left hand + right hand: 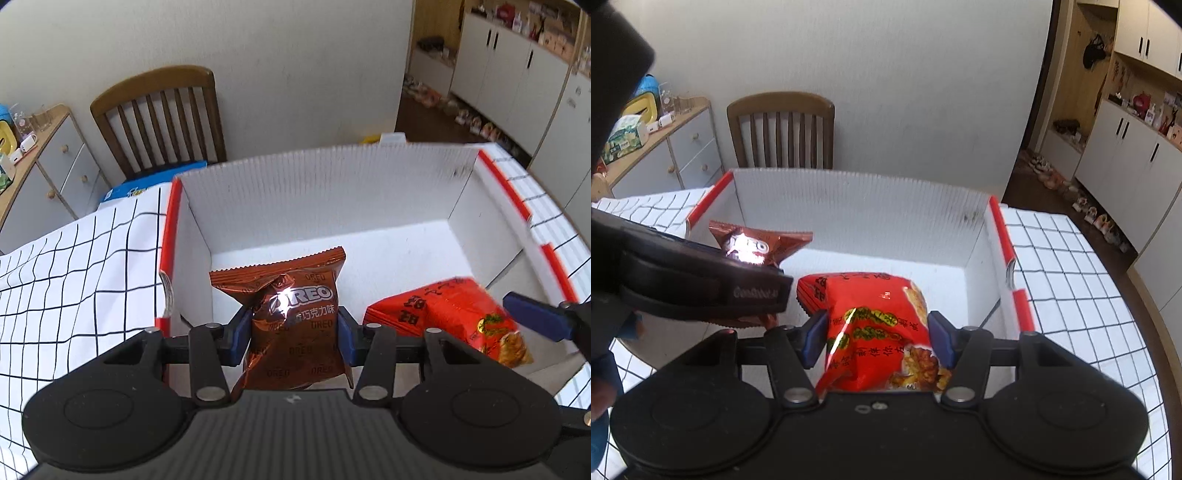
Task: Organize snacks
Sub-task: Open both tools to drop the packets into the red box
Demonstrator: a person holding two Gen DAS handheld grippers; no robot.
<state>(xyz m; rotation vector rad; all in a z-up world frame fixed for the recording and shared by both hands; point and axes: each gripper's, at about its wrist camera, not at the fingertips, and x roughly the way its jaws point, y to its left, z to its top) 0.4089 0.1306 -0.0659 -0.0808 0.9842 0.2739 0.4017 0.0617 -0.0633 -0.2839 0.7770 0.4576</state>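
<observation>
The left gripper [293, 334] pinches a brown Oreo packet [291, 321] and the right gripper [877, 338] a red snack bag [882, 332], both hanging over the open white box [314, 192] on the checked tablecloth [74, 277]. Lower each near the floor, side by side and apart, before letting go, so neither bag tips onto the other.

The Oreo bag's [295, 325] near end hides behind the left gripper [293, 330]; the red bag [448, 314] beside it is blurred.

A home: wooden dining chair [159, 118], drawer cabinet [683, 147], shoes [1082, 203] along wardrobes.
</observation>
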